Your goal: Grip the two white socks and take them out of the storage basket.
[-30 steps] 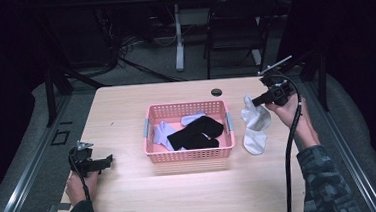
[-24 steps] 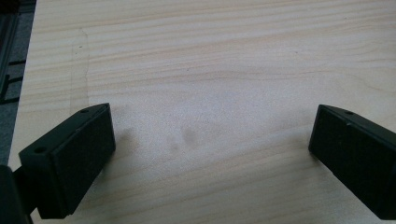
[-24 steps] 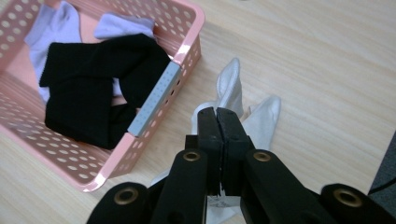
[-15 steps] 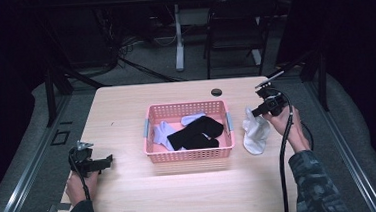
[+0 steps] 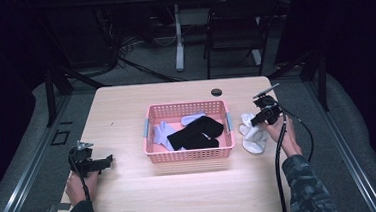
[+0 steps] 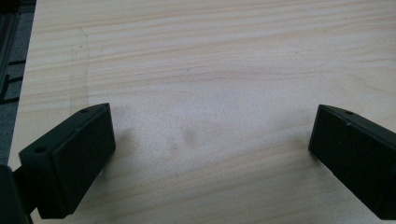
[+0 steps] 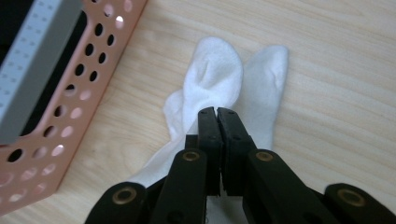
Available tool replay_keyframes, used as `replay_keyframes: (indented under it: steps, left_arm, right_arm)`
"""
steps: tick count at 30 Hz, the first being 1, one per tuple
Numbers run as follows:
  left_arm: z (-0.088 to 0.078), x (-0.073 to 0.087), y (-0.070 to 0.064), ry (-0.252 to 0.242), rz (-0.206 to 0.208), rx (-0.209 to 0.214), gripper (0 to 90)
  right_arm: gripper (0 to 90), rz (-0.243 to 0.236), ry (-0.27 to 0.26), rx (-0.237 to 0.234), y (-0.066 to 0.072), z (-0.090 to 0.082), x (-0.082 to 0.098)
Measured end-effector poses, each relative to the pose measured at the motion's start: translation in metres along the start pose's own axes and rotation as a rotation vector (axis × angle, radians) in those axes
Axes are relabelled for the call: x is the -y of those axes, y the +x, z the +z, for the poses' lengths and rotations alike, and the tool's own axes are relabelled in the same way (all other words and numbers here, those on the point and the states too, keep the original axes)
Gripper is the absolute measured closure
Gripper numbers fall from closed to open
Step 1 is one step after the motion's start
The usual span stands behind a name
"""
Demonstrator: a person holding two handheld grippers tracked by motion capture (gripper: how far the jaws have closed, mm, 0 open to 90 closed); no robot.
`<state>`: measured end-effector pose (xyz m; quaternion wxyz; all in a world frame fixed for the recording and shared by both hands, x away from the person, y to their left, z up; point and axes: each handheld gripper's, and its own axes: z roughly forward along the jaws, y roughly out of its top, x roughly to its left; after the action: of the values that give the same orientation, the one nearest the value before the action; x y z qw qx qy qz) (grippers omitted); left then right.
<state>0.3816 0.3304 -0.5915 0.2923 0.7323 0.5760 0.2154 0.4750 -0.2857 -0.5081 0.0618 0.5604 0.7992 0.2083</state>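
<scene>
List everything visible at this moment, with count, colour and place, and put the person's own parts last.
table: one, light wood, centre of the room.
basket: one, pink, perforated, mid-table.
black garment: one, inside the basket.
pale garments: at least two, light blue or white, inside the basket.
white socks: apparently two, on the table right of the basket.
small round object: one, black, far table edge.
chair: one, dark, behind the table.
left gripper: black, jaws wide apart over bare wood, near the table's left edge.
right gripper: black, jaws shut on the socks.
</scene>
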Motion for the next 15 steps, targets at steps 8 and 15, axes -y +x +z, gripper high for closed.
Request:
replay_keyframes:
  steps: [8,15]
  left_arm:
    - [0.0,0.0,0.0,0.0,0.002,0.0,0.3]
    - [0.0,0.0,0.0,0.0,0.002,0.0,0.3]
  right_arm:
    - [65.4,0.035,-0.033,-0.018,-0.009,-0.004,0.005]
    - [50.7,0.042,-0.093,-0.015,-0.009,-0.019,0.009]
